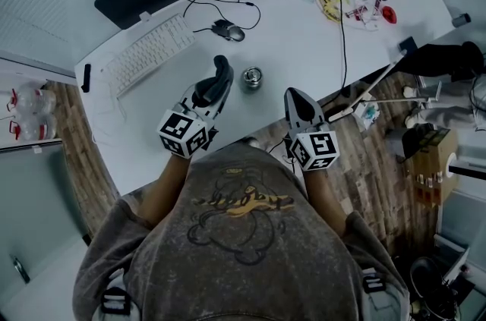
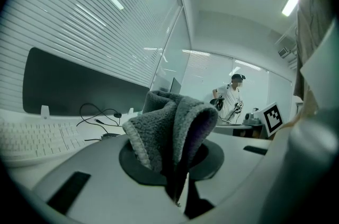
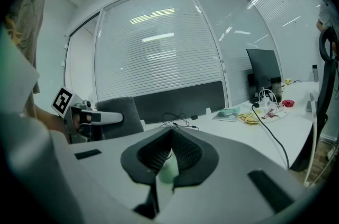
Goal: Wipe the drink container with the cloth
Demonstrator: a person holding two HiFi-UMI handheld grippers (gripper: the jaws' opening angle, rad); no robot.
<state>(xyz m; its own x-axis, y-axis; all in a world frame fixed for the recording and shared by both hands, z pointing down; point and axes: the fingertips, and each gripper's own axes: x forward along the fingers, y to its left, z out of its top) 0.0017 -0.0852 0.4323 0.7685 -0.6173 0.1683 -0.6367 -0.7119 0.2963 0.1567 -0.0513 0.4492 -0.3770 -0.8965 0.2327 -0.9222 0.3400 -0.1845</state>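
Pinching the grey cloth [image 2: 169, 127], the left gripper [image 2: 176, 167] hovers just beside the drink container [image 1: 252, 77] on the table [image 1: 296, 39]; the right gripper [image 3: 169, 154] has its jaws pressed together.

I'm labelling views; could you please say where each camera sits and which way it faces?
Head view: on the person's head, facing down at desk, drink container, left gripper, right gripper, shirt.
Left gripper view: along its jaws, shut on cloth, toward keyboard.
Right gripper view: along its shut jaws, across the desk.
Shared: all show the desk.
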